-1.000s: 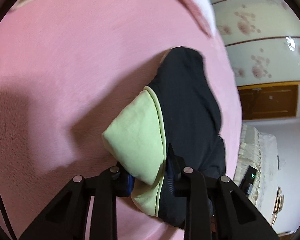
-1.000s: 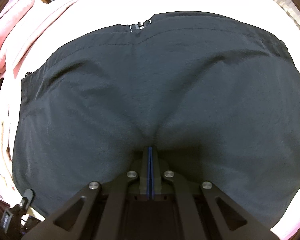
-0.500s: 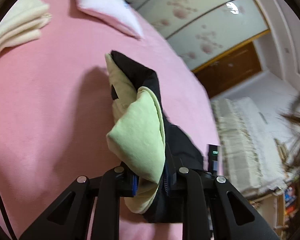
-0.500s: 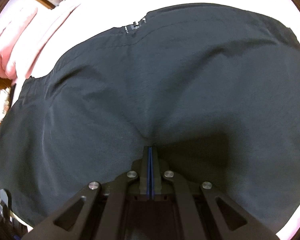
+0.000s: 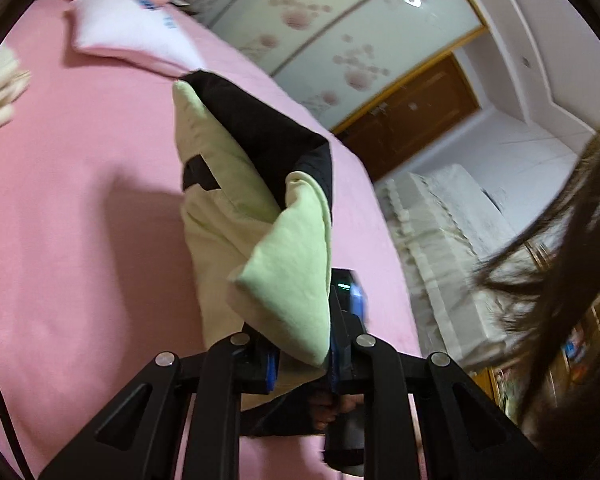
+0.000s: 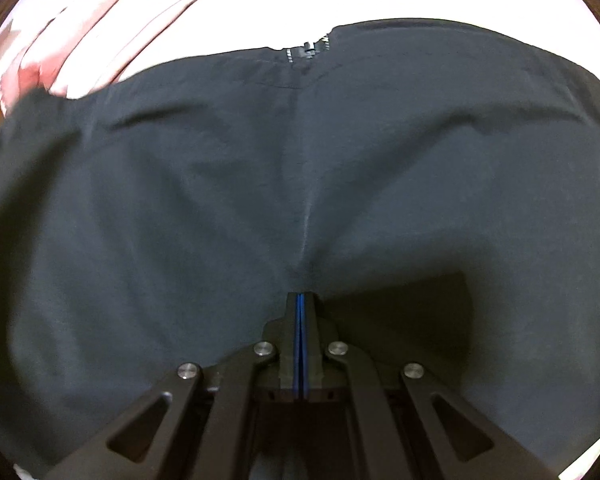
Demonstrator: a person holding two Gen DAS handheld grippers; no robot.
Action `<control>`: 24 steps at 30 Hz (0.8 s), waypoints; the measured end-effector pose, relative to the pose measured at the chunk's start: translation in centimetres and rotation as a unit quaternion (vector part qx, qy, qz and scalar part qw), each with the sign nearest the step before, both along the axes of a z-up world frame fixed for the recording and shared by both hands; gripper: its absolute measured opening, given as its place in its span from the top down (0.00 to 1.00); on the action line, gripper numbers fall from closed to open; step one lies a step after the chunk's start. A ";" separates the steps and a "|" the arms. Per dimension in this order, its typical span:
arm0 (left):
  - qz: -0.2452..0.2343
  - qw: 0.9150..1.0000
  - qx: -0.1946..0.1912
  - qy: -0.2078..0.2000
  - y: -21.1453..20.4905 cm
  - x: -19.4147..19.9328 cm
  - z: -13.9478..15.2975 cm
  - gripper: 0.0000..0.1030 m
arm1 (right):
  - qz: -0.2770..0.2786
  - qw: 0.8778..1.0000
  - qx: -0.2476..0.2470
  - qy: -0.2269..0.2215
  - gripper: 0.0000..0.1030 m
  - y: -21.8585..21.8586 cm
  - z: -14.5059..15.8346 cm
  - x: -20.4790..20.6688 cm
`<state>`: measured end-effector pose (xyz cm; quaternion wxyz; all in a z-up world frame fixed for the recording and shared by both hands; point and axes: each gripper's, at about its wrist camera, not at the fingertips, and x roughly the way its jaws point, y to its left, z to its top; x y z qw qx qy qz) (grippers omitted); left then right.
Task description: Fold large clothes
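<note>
Both grippers clamped on the black garment (image 6: 260, 208): left gripper (image 5: 302, 364) pinches a bunched fold, pale-green lining (image 5: 292, 280) out, lifted above the pink bed (image 5: 80, 200); right gripper (image 6: 301, 340), jaws fully closed, nips the dark fabric spread beneath.

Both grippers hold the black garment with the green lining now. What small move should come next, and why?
Probably carry the left gripper across toward the right gripper. The left clamps the lifted end of the garment, lining out, above the pink bed; the right pins the flat part.
</note>
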<state>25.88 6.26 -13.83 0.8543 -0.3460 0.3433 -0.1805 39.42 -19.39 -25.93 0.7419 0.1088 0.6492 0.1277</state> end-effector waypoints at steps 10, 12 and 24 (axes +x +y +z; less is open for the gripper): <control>-0.076 0.997 0.010 -0.029 -9.9 0.9 3.0 0.85 | 0.013 1.000 -0.006 -0.020 1.00 -5.1 1.1 1.6; -0.086 0.995 0.027 -0.030 -12.0 1.0 3.2 0.85 | 0.013 1.000 -0.009 -0.026 1.00 -6.9 1.6 1.9; -0.120 0.992 0.043 0.000 -19.2 1.7 1.3 0.85 | 0.005 0.994 -0.063 -0.095 1.00 -20.1 5.5 2.9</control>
